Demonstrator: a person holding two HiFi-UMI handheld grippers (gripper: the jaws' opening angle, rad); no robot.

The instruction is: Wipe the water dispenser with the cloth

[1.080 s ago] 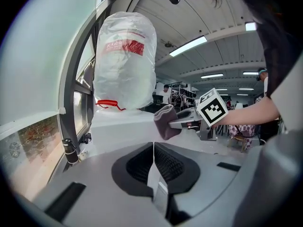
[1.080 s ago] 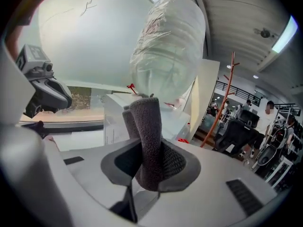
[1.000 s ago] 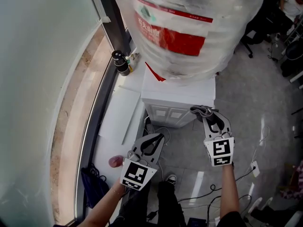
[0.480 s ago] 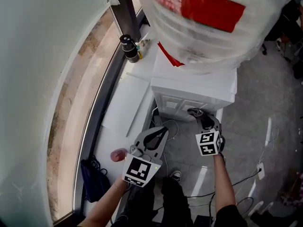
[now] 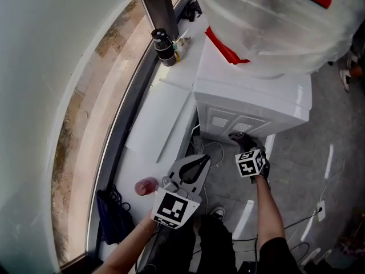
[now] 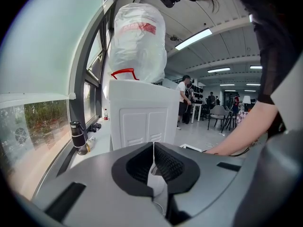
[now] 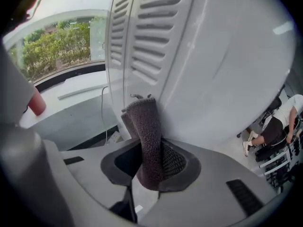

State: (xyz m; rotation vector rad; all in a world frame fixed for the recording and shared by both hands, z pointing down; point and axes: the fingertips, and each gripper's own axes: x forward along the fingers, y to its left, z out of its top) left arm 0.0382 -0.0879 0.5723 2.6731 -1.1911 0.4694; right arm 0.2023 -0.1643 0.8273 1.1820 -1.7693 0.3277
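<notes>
The right gripper (image 5: pixel 244 145) is clamped on a dark grey, rough woven cloth (image 5: pixel 237 136). In the right gripper view its jaws stand pressed on the two sides of the cloth (image 7: pixel 144 136), and the cloth rises up from between them as a folded strip. The upper end of the strip lies against the white water dispenser (image 7: pixel 222 65), at the smooth wall just beside the panel with ventilation slots. In the head view this place is low on the white water dispenser (image 5: pixel 254 99), under the two slotted panels and near its bottom edge.

The left gripper (image 5: pixel 195 165) has its jaws together, with nothing between them. It hangs apart from the dispenser, lower in the head view and closer to the person, over the grey floor. In the left gripper view the left gripper (image 6: pixel 153 151) points toward the slotted side of the dispenser.

On top of the dispenser stands a large water bottle wrapped in clear plastic with a red label (image 5: pixel 268 16). At the left of the dispenser runs a white ledge (image 5: pixel 151 133) along the window. A black cylindrical flask (image 5: pixel 163 47) stands on this ledge, near the dark window post. A small pink round object (image 5: pixel 145 186) lies at the near end of the ledge, just beside the left gripper. Thin white cables (image 5: pixel 210 150) lie on the floor between the two grippers.
</notes>
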